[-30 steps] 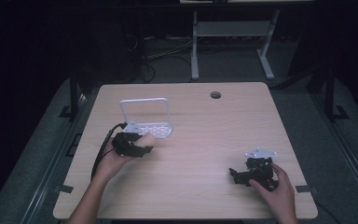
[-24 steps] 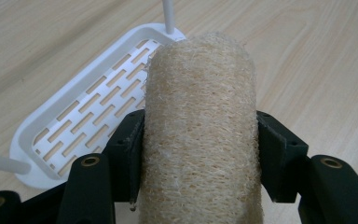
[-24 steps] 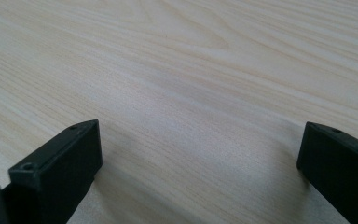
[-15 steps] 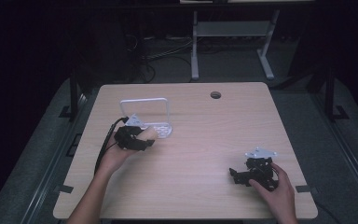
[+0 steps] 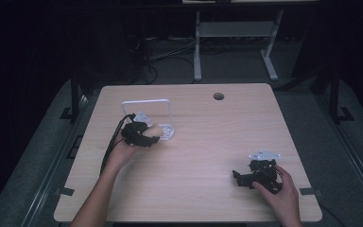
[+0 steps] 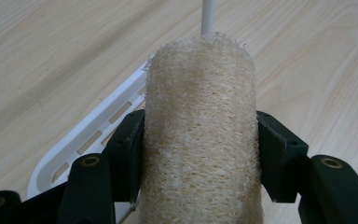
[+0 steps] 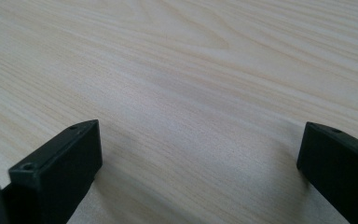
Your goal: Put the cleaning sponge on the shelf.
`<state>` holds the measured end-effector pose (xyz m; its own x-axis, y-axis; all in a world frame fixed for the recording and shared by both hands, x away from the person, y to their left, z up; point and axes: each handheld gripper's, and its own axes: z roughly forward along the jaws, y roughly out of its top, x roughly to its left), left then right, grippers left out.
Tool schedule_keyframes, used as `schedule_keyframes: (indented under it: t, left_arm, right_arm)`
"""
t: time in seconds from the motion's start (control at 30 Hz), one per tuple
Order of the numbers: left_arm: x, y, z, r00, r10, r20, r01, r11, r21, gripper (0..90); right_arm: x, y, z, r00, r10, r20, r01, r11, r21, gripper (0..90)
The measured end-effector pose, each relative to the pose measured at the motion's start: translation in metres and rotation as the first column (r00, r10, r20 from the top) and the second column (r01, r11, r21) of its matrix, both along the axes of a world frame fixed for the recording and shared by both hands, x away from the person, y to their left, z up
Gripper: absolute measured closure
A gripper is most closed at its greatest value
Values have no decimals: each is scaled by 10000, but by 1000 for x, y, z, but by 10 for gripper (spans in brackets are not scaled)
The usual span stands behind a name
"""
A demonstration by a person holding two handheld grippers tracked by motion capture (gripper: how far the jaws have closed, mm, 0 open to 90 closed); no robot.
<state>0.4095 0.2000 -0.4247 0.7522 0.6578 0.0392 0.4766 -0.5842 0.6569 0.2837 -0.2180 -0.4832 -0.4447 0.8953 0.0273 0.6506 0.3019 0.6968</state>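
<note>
High view: one pale wood-grain tabletop [image 5: 198,156], rectangular, with one round cable hole [image 5: 218,96]. One white wire-frame rack with slotted plastic base [image 5: 163,116] stands left of centre. Left claw [image 5: 152,135] sits at the rack's base; right claw [image 5: 236,177] rests low near the right front edge.

Left gripper view: both black jaws clamp one beige fibrous loofah cylinder [image 6: 200,135], coarse mesh, rounded top, just over the rack's base [image 6: 93,135].

Right gripper view: two black blocky jaws wide apart, nothing between them, bare wood under them.
</note>
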Motion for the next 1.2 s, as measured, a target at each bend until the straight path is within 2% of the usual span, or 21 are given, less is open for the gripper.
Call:
schedule_keyframes:
  t: [0.2, 0.43, 0.6, 0.77, 1.2]
  left_arm:
    - [8, -7, -2, 9999, 48, 94, -48, 10000, 51, 410]
    - [19, -12, -10, 9996, 264, -40, -264, 9996, 45, 410]
    - [24, -13, -14, 9995, 311, -97, -308, 9993, 216, 410]
    - [27, -16, -17, 9991, 327, -255, -319, 9990, 302, 410]
    - [31, -19, -24, 9991, 269, -338, -250, 9982, 539, 407]
  right_arm:
    - [0, 0, 0, 10000, -1, -1, 1, 10000, 1, 0]
    - [0, 0, 0, 10000, -5, -6, 5, 10000, 2, 0]
    - [0, 0, 0, 10000, -6, -6, 6, 10000, 4, 0]
    - [0, 0, 0, 10000, -1, 0, 1, 10000, 1, 0]
    - [0, 0, 0, 10000, 1, 2, -1, 10000, 0, 0]
